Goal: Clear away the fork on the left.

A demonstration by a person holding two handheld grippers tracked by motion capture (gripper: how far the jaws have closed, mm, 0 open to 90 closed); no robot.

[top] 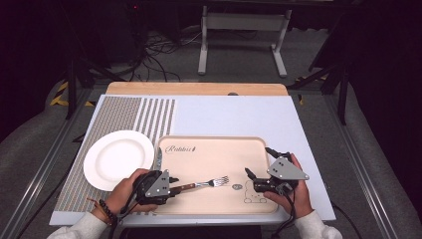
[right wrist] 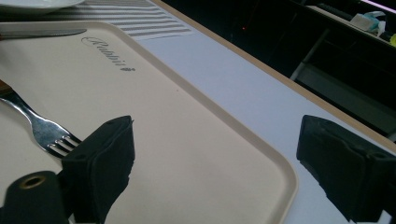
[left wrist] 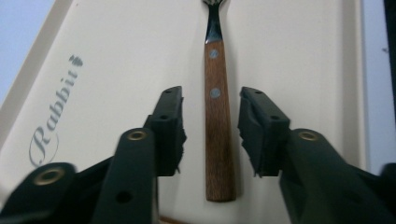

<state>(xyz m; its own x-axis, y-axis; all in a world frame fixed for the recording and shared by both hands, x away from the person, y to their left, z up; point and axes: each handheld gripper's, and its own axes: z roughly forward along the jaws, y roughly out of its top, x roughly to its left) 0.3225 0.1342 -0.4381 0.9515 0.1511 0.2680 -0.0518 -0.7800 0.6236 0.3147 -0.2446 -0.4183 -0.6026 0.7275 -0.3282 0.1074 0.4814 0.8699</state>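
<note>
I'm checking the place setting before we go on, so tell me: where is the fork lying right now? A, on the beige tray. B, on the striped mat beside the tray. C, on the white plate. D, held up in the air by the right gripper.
A: the fork lies flat on the beige tray, its wooden handle between the left gripper's open jaws, apart from the white plate.

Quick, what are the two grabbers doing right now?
Left gripper: open, jaws on both sides of the fork handle, not pressing.
Right gripper: open, holding nothing.
</note>
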